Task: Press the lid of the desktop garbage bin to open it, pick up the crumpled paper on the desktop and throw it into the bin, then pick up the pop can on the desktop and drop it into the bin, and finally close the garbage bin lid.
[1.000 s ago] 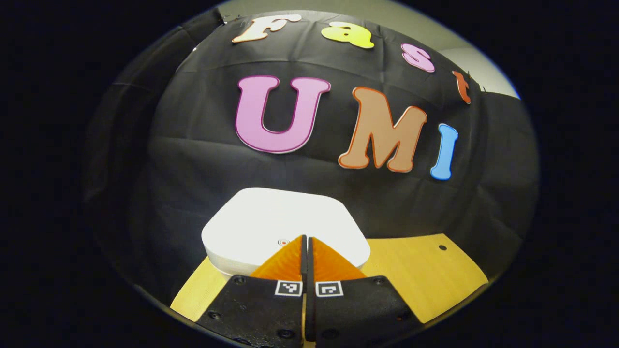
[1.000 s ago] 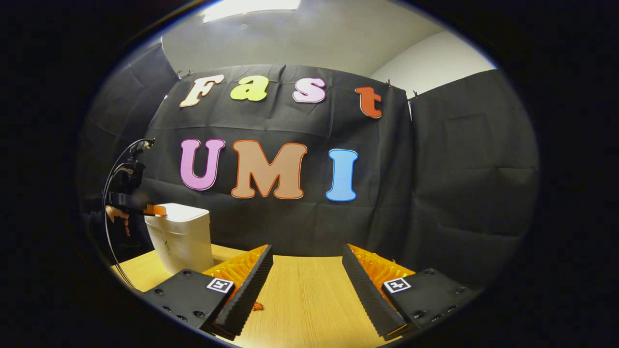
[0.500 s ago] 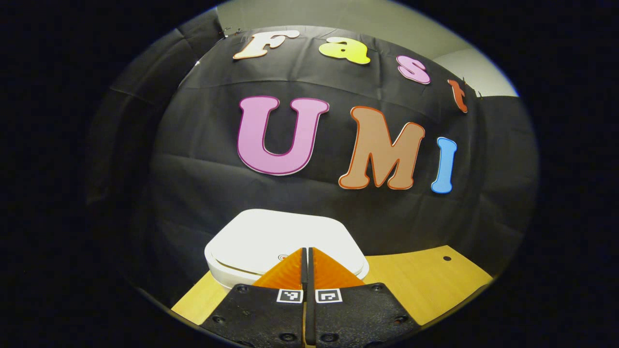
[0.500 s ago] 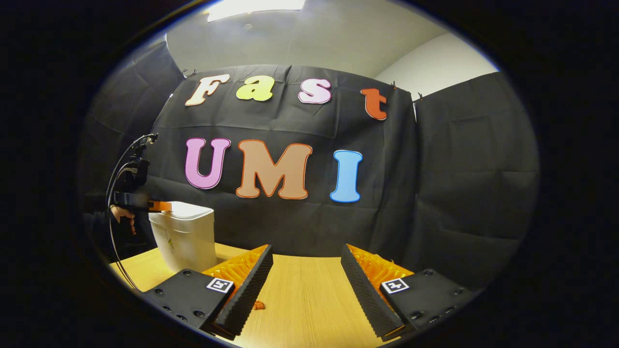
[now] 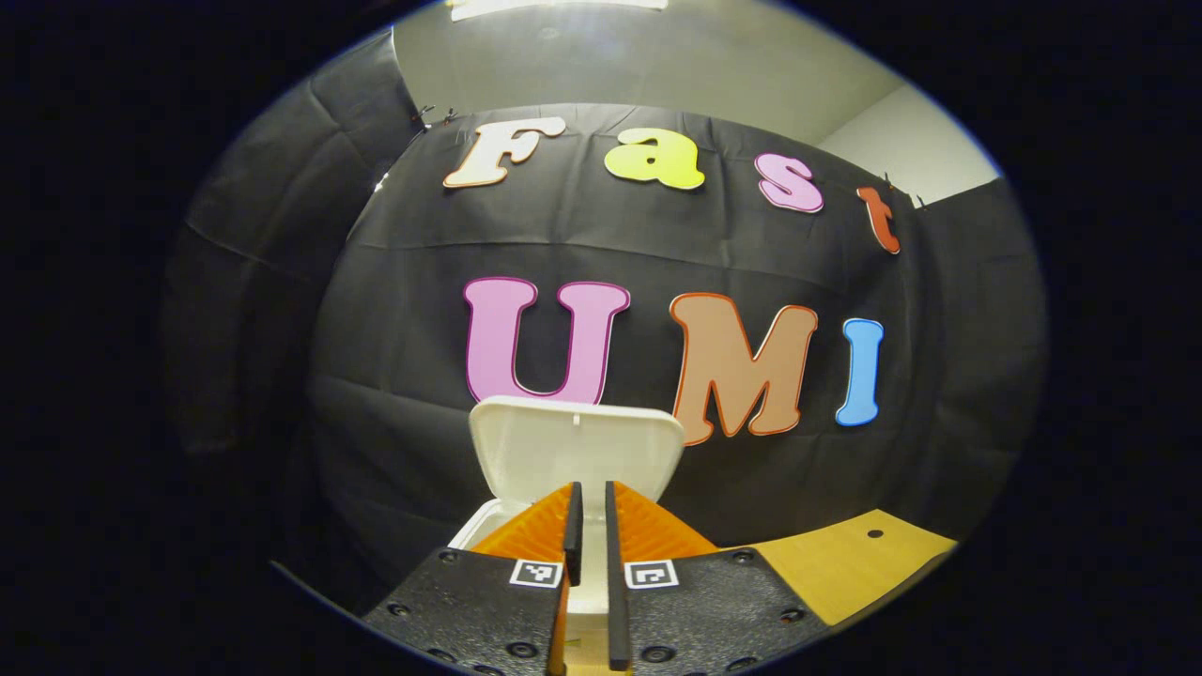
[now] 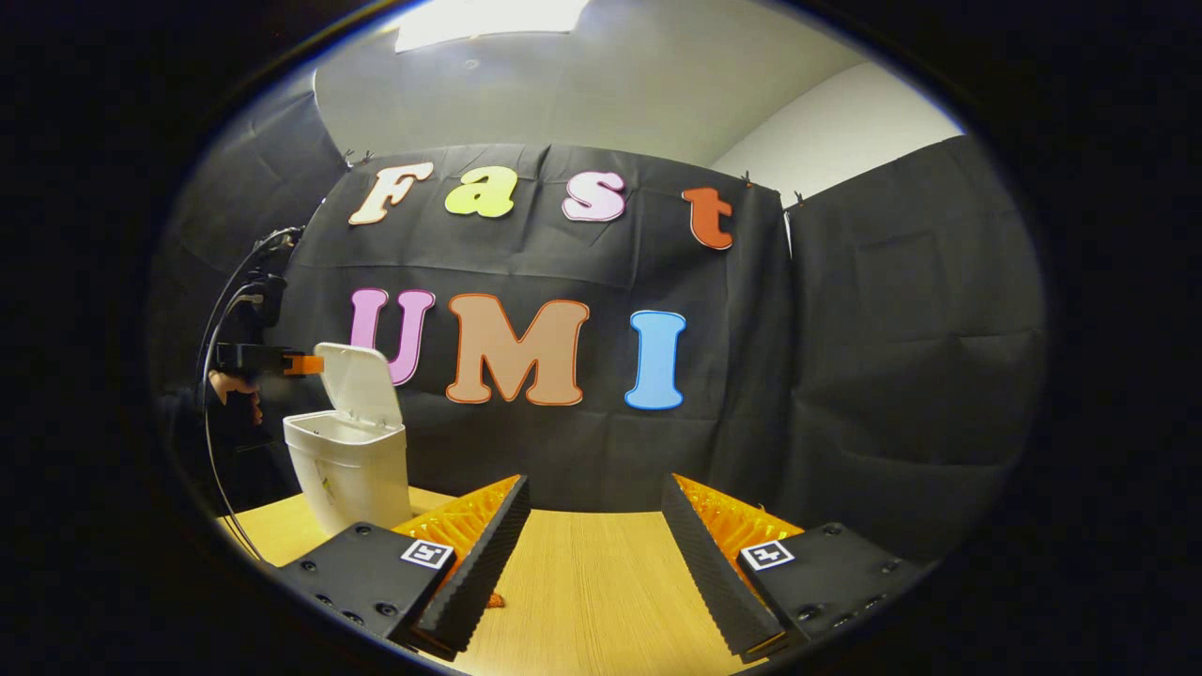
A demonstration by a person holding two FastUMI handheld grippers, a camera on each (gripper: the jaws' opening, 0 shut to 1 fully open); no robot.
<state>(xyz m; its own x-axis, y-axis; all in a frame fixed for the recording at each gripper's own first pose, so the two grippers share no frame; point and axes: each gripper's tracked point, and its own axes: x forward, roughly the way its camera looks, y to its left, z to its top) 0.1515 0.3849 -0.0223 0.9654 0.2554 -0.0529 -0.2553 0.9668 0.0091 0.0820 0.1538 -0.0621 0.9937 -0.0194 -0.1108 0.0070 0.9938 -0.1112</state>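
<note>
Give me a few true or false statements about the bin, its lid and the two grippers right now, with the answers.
1. The bin's lid is closed flat. False: it stands raised, the bin open.
2. The right gripper is wide open with nothing between its fingers. True.
3. The left gripper is clamped on the lid. False: its fingers are nearly together, holding nothing.
4. The bin stands on the wooden table. True.
5. The left gripper sits inside the bin. False: it is level with the raised lid.

Bin (image 6: 349, 474) on table (image 6: 582, 582), lid (image 6: 362, 376) upright.
</note>
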